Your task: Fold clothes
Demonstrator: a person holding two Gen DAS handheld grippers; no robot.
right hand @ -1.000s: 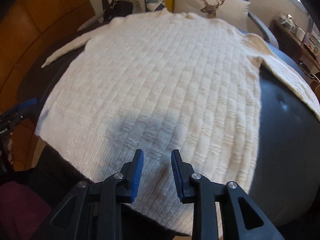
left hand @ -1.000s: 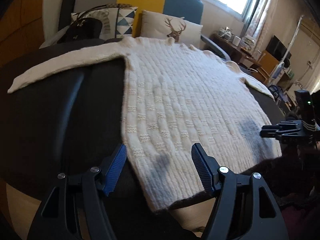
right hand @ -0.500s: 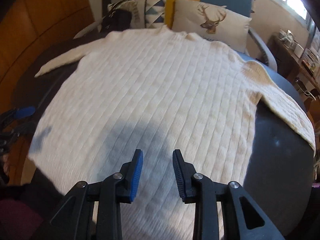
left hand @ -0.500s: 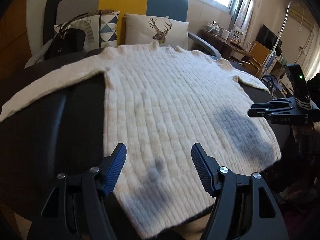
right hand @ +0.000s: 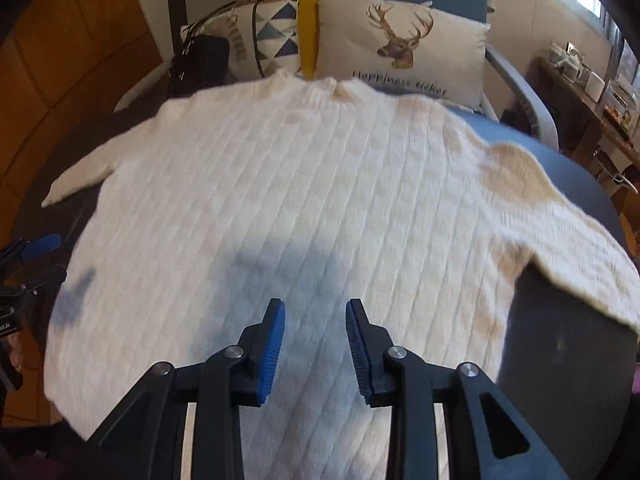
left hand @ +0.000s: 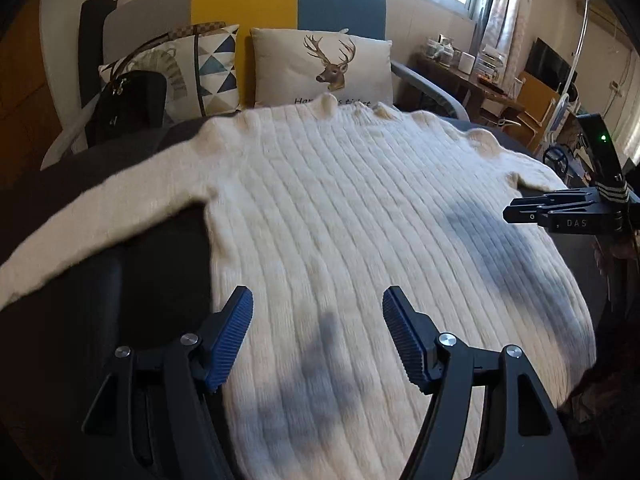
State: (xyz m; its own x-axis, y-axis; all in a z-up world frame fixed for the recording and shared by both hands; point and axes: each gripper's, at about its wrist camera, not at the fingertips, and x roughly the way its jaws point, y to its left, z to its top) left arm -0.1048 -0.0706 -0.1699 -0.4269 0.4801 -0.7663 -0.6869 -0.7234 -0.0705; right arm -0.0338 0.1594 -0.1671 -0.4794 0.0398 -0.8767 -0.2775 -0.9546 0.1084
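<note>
A white ribbed knit sweater (left hand: 340, 216) lies flat on a dark round table (left hand: 100, 288), collar toward the sofa, both sleeves spread out sideways. It also shows in the right wrist view (right hand: 300, 200). My left gripper (left hand: 318, 340) is open and empty, hovering above the sweater's lower left part near the hem. My right gripper (right hand: 316, 344) is open and empty above the lower middle of the sweater. The right gripper shows at the right edge of the left wrist view (left hand: 560, 216). The left gripper's blue pad (right hand: 40, 245) shows at the left edge of the right wrist view.
A sofa (left hand: 240, 12) stands behind the table with a deer cushion (left hand: 324, 68), a triangle-pattern cushion (left hand: 200, 68) and a black handbag (left hand: 128, 108). A desk with clutter (left hand: 472, 72) stands at the back right. Wooden wall panels (right hand: 60, 60) are at the left.
Both grippers have risen and drawn back from the hem, so more of the sweater and the sofa shows. Their jaws stay open as before. The sweater has not moved.
</note>
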